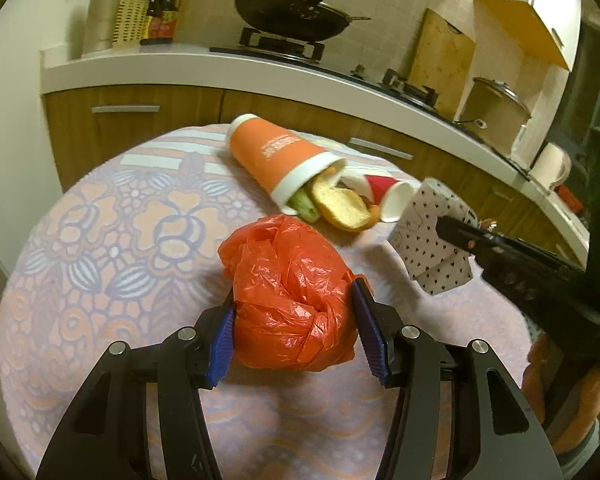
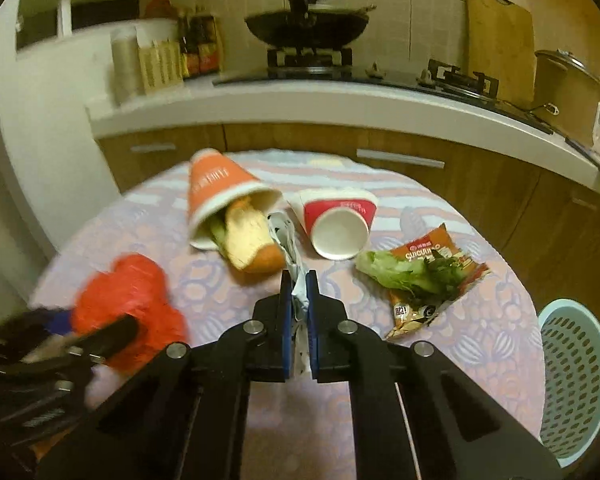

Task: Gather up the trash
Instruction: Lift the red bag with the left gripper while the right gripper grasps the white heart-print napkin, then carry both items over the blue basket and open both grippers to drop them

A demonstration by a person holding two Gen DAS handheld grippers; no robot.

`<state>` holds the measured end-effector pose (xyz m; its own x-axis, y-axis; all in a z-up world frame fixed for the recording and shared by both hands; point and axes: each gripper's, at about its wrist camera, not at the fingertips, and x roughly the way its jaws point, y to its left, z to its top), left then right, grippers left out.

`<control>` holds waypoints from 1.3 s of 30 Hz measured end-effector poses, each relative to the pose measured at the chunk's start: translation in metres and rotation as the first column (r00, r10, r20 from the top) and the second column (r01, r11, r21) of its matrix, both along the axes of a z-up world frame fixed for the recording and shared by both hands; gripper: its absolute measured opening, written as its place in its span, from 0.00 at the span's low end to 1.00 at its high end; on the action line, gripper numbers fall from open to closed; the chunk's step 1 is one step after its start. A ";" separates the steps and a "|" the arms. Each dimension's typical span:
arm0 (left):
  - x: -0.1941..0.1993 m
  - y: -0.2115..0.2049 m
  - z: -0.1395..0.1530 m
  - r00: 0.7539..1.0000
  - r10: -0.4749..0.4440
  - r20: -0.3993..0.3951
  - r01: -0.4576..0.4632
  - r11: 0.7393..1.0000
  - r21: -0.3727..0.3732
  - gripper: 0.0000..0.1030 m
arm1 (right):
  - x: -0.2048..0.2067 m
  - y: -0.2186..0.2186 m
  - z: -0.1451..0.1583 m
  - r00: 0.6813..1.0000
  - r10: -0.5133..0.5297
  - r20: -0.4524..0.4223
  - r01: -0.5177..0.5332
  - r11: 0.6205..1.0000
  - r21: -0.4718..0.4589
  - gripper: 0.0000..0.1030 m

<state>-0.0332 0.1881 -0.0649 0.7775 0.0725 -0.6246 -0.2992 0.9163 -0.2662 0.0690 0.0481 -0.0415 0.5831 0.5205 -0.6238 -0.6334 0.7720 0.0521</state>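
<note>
Right tongs [image 2: 299,280] pinch dotted paper [image 2: 296,280]; snack wrapper [image 2: 432,280] reads "CUICUILING".

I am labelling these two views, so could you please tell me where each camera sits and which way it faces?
Left wrist view: sits on the left tongs, facing down across the round table toward the kitchen counter; its blue pads clamp the red plastic bag; the right tongs, holding spotted paper, and some fingers show at right.
Right wrist view: sits on the right tongs, facing likewise; they are shut on the spotted paper; the left tongs enter at lower left.
Shared: orange cup, red cup, bag, wok.
</note>
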 end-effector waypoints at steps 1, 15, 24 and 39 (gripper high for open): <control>0.000 -0.004 0.003 1.000 -0.007 0.005 0.007 1.000 0.010 0.50 | -0.002 -0.005 0.006 1.000 -0.002 0.004 0.002 1.000 0.016 0.05; 0.020 -0.079 0.042 0.986 -0.159 0.057 0.155 0.985 0.069 0.50 | -0.007 -0.098 0.037 0.993 -0.119 0.002 0.117 0.984 0.137 0.04; 0.055 -0.138 0.051 0.956 -0.287 0.056 0.283 0.957 0.069 0.50 | 0.007 -0.176 0.042 0.969 -0.245 -0.008 0.242 0.952 0.188 0.05; 0.126 -0.245 0.033 0.883 -0.470 -0.003 0.470 0.882 0.044 0.50 | 0.039 -0.294 0.013 0.897 -0.434 -0.078 0.441 0.878 0.187 0.05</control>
<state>0.0924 -0.0569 -0.0316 0.7316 -0.2761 -0.6233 0.1709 0.9594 -0.2244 0.1079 -0.2460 -0.0290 0.7606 0.3298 -0.5592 -0.2286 0.9422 0.2448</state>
